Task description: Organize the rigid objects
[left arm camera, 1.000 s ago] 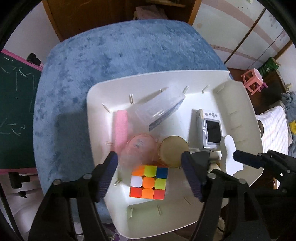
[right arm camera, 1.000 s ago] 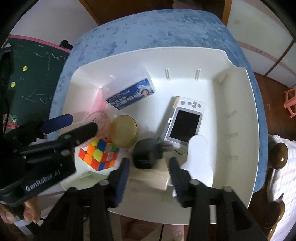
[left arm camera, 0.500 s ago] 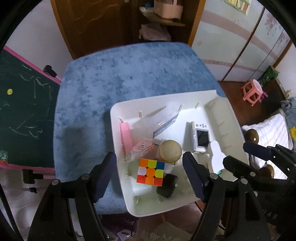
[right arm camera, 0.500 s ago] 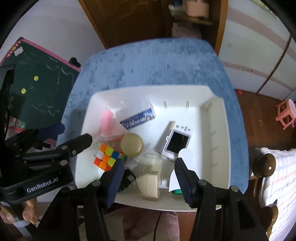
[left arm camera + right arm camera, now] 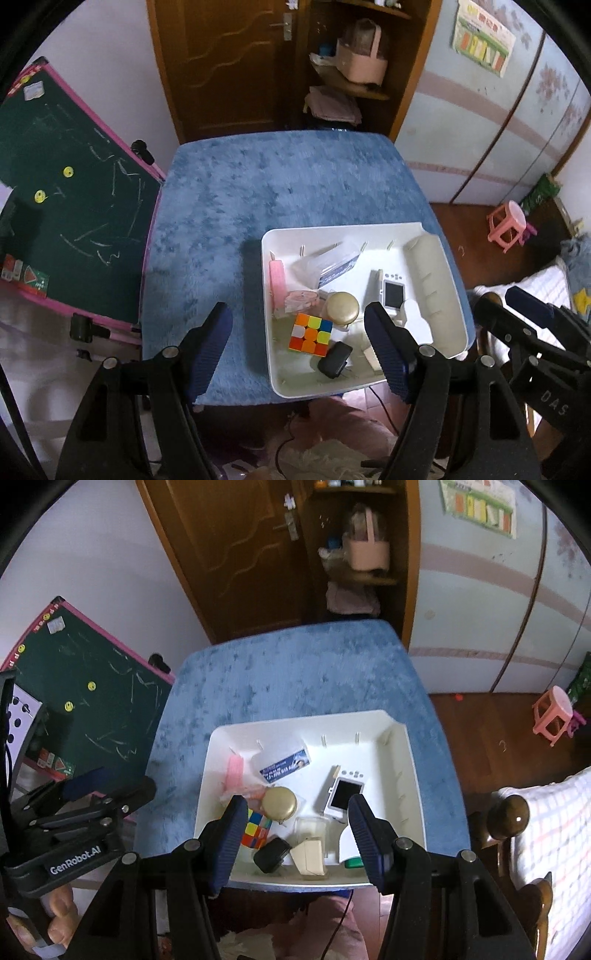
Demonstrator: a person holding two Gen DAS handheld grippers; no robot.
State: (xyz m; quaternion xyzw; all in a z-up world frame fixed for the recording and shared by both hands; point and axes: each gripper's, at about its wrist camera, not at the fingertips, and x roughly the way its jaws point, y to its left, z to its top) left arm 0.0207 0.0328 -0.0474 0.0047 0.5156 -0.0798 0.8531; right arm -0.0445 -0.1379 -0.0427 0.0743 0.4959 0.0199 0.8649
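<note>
A white tray [image 5: 436,266] sits at the near right of a blue table [image 5: 258,192]; it also shows in the right wrist view [image 5: 402,760]. It holds a colour cube [image 5: 310,334], a black adapter [image 5: 335,359], a gold round lid [image 5: 343,308], a small white camera [image 5: 392,293], a clear box with a blue label [image 5: 332,264], a pink item [image 5: 277,282] and a cream block [image 5: 310,856]. My left gripper [image 5: 299,347] is open and empty, high above the tray's left side. My right gripper [image 5: 295,834] is open and empty, high above the tray's near edge.
A green chalkboard with a pink frame [image 5: 70,206] stands left of the table. A wooden door [image 5: 229,62] and a shelf [image 5: 354,81] are behind it. A pink stool [image 5: 508,225] stands on the floor at right, a chequered bed [image 5: 550,834] at near right.
Both grippers have risen and pulled back from the tray, so the tray looks smaller and the room shows. Both stay open and empty. The objects in the tray have not moved.
</note>
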